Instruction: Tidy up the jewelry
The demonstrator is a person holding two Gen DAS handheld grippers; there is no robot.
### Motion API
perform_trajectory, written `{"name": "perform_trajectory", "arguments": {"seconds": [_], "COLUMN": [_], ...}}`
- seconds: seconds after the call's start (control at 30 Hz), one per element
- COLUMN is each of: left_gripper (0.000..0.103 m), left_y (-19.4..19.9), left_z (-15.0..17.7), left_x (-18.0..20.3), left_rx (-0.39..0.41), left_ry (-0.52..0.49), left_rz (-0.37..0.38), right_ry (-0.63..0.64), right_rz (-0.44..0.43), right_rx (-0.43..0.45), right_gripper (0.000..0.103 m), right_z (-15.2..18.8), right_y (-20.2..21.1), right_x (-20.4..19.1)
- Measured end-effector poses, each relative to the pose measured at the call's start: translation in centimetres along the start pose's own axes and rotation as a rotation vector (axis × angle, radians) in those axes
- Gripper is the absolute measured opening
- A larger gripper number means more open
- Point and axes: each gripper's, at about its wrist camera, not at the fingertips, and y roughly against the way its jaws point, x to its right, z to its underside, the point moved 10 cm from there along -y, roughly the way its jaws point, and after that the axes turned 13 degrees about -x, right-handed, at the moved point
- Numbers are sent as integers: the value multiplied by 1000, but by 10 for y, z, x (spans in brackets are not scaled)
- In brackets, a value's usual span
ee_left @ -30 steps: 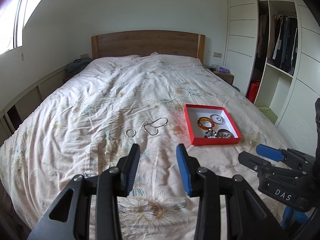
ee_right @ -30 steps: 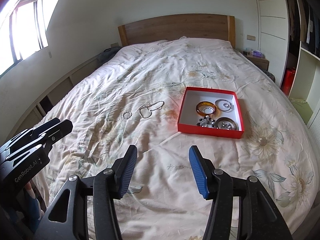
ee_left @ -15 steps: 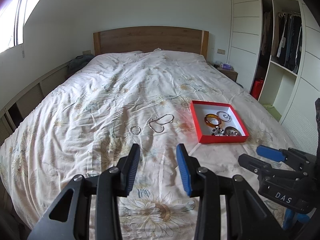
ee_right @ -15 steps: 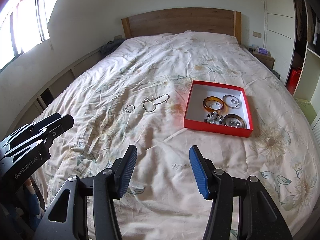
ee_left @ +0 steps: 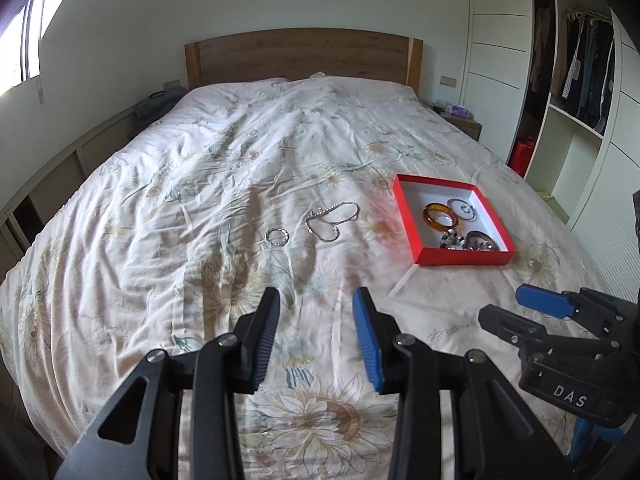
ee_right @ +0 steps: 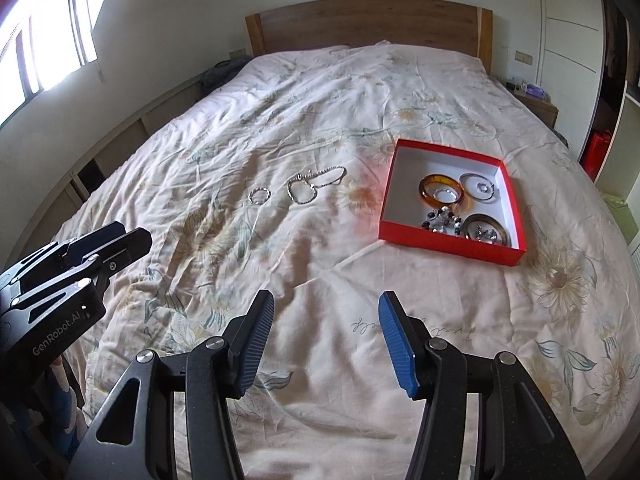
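Both claws empty over the bed [ee_left: 224,184]
Left claw [ee_left: 316,300] and right claw [ee_right: 326,306] gape wide; chain [ee_left: 332,222], ring [ee_left: 277,237] beside red box [ee_left: 464,258].

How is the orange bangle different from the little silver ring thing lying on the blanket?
The orange bangle lies inside the red box; the small silver ring lies out on the bedspread, left of the silver chain. The bangle is thick, amber and bigger; the ring is thin, silvery and smaller. Both are round hoops lying flat, untouched by either gripper.
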Motion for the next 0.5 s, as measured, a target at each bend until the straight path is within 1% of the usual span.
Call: {"name": "perform_trajectory", "arguments": {"seconds": [0.27,0.5], "left_gripper": [36,36], "left_y": [-19,-45], "left_z": [3,10], "left_x": [-9,-13], "left_rx": [-37,-103], "left_ry": [14,25], "left_rz": [7,16], "right_ry": [11,22], "right_rz": [3,-4], "right_rx": [-44,-84], "right_gripper": [54,54], "right_z": [0,2], "right_y": [-20,-40], "right_x": [-3,-6]}}
